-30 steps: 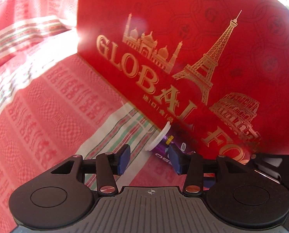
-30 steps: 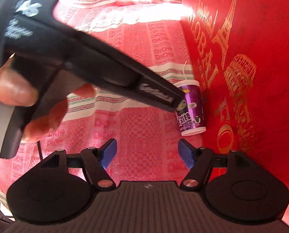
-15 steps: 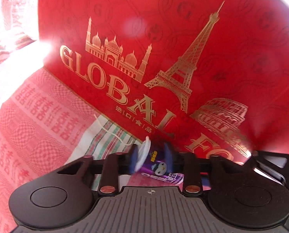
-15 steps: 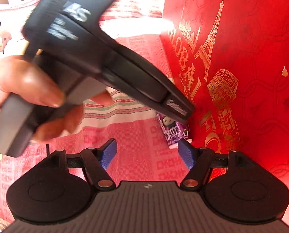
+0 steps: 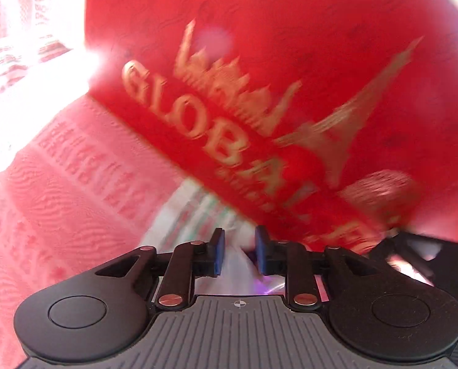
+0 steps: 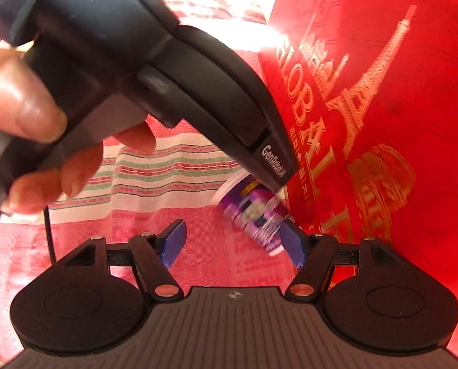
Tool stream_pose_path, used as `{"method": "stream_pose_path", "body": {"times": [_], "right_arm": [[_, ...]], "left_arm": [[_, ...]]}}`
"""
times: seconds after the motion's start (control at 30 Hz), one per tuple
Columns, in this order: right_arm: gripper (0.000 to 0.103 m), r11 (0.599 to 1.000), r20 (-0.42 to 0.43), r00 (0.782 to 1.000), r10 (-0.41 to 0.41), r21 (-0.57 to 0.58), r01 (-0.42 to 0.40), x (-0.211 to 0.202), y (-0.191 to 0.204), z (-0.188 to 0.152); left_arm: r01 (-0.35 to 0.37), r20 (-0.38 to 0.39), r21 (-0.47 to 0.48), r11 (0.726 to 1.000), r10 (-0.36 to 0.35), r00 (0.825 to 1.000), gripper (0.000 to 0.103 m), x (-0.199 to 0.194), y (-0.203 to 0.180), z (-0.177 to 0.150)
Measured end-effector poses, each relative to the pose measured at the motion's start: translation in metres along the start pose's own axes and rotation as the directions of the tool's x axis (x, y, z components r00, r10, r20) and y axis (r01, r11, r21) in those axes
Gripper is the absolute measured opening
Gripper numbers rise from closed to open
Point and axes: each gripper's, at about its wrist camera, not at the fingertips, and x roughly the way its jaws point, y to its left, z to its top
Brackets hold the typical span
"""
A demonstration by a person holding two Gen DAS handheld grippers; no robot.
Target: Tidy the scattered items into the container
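Right wrist view, nearest first: the right hand-held gripper (image 6: 235, 241) has its blue pads (image 6: 173, 241) spread wide apart, with nothing between them. The right pad sits just in front of a small purple bottle (image 6: 253, 215), and whether it touches is hard to tell. The bottle is tilted, white cap up and to the left, its label smeared by blur, right beside the foot of the red box (image 6: 398, 123). Above it comes the left hand-held gripper (image 6: 276, 181), its black nose down on the cap end of the bottle, a hand (image 6: 38, 141) wrapped round its handle at far left. Underneath lies a red patterned cloth (image 6: 213, 255) with a band of white, green and red stripes further back.

Left wrist view is badly blurred. That left hand-held gripper (image 5: 238, 252) shows its blue pads (image 5: 219, 250) drawn close together with something pale, with a hint of purple, caught between them; taken with the other view, it is clamped on the bottle (image 5: 244, 261). Beyond the pads the cloth (image 5: 75, 184) runs away to the left, striped patch just ahead. Farther off, the box (image 5: 290, 61) fills the upper right, standing on the cloth, with gold lettering reading GLOBAL and gold towers on its side.
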Motion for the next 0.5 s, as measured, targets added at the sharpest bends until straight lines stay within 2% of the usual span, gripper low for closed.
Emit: {"method": "stream_pose_path", "body": {"times": [0.1, 0.23, 0.27, 0.33, 0.4, 0.5], "right_arm": [[0.069, 0.999, -0.014, 0.999, -0.029, -0.038, 0.028, 0.008, 0.006, 0.003], [0.063, 0.993, -0.041, 0.997, -0.061, -0.106, 0.056, 0.023, 0.013, 0.002], [0.060, 0.995, -0.033, 0.998, -0.052, -0.087, 0.049, 0.023, 0.011, 0.003], [0.057, 1.000, -0.051, 0.999, -0.015, -0.012, 0.014, 0.024, 0.002, 0.006], [0.055, 0.999, -0.032, 0.999, 0.029, 0.045, -0.028, 0.022, -0.006, 0.008], [0.055, 0.999, -0.002, 0.999, 0.038, 0.034, -0.038, 0.018, -0.007, 0.012]], "left_arm": [[-0.019, -0.043, -0.012, 1.000, 0.018, 0.999, 0.025, 0.007, 0.009, -0.008], [0.025, 0.003, -0.094, 0.995, -0.024, 1.000, 0.030, -0.007, 0.021, -0.016], [0.025, 0.016, -0.109, 0.994, -0.023, 1.000, 0.034, -0.011, 0.023, -0.017], [0.018, 0.036, -0.119, 0.993, -0.013, 0.999, 0.035, -0.016, 0.025, -0.018], [0.019, 0.037, -0.116, 0.993, -0.015, 0.999, 0.035, -0.018, 0.026, -0.020], [-0.003, 0.026, -0.091, 0.996, 0.005, 1.000, 0.035, -0.016, 0.024, -0.024]]}}
